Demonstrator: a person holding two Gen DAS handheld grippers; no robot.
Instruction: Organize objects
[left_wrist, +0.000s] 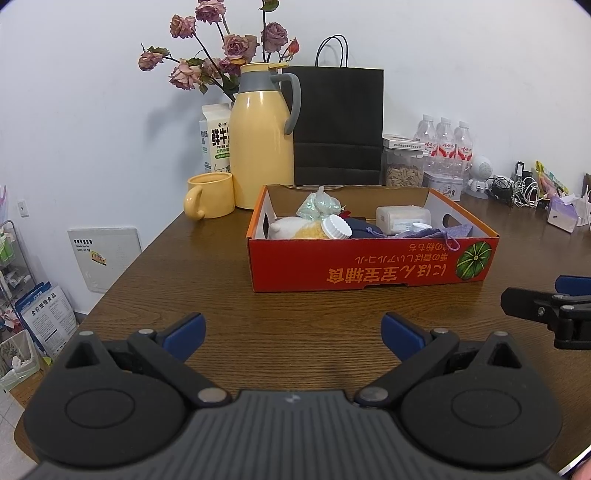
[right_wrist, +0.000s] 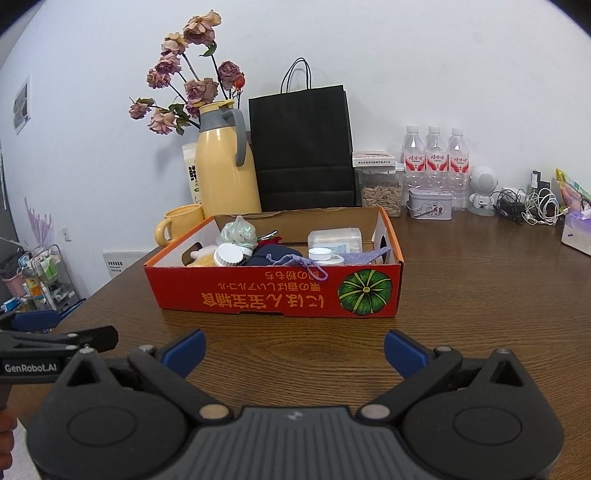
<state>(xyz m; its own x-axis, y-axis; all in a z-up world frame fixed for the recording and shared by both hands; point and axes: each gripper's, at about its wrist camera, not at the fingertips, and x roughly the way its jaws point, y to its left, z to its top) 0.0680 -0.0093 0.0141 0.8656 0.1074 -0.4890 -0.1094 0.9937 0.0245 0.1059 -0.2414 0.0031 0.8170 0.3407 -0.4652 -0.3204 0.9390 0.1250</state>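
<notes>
Brown wooden desk (left_wrist: 295, 325): bare near strip before red cardboard box (left_wrist: 369, 266). Left claw (left_wrist: 293, 332), right claw (right_wrist: 294, 349): both spread wide, empty, touching nothing.

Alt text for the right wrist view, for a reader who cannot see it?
An open red cardboard box of small household items sits on a brown wooden table, beyond the right tongs, open and empty. Behind stand a yellow jug and black paper bag.

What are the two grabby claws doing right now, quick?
Left gripper: open, holding nothing, above the table.
Right gripper: open, holding nothing, facing the red box.
</notes>
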